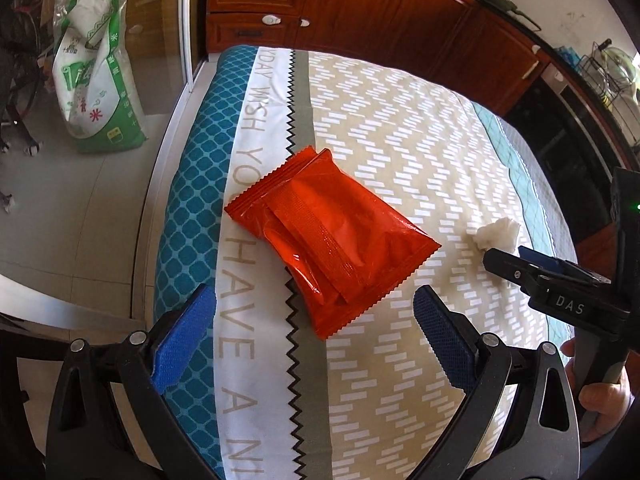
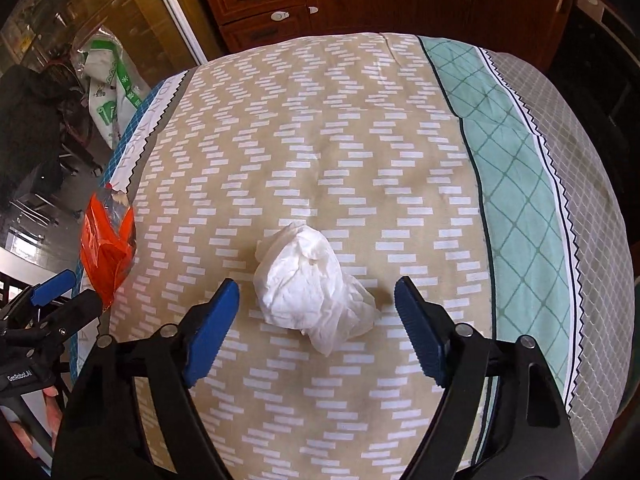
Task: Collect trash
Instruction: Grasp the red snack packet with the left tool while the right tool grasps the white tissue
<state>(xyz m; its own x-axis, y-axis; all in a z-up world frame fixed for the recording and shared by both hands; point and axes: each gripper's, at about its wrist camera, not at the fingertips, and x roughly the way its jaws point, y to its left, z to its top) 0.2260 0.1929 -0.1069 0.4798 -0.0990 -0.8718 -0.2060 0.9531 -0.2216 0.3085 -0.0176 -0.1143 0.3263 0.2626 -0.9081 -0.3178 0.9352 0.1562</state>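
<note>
A table covered by a patterned cloth (image 1: pixel 400 152) is seen from both wrist cameras. On it lie two pieces of trash: an orange-red plastic packet (image 1: pixel 332 240) and a crumpled white tissue (image 2: pixel 312 284).

In the left wrist view the packet lies at the centre, across the cloth's zigzag seam and lettered white band. The left gripper (image 1: pixel 316 332) is poised over the packet's near corner with its jaws spread wide, and nothing is pressed by its blue pads (image 1: pixel 180 344). At 3 o'clock the tissue is seen small, with the right gripper's tips just beside it. Nothing stands between either gripper and its piece of trash.

In the right wrist view the tissue lies just ahead of the right gripper (image 2: pixel 318 312), partly between the blue fingertips (image 2: pixel 212 328); gaps are seen on both sides, so it is not clamped. At 9 o'clock the packet is seen edge-on, with the left gripper's tips below it.

A white-and-green printed bag (image 1: pixel 96 76) is standing on the floor at 10 o'clock in the left view; what it holds cannot be told. Red-brown wooden cabinets (image 1: pixel 360 4) run across 12 o'clock in both views.

Only the left view shows a wire dish rack (image 1: pixel 612 80) at 2 o'clock. The cloth's mint diamond band and grey edge are shown fully only by the right view.
</note>
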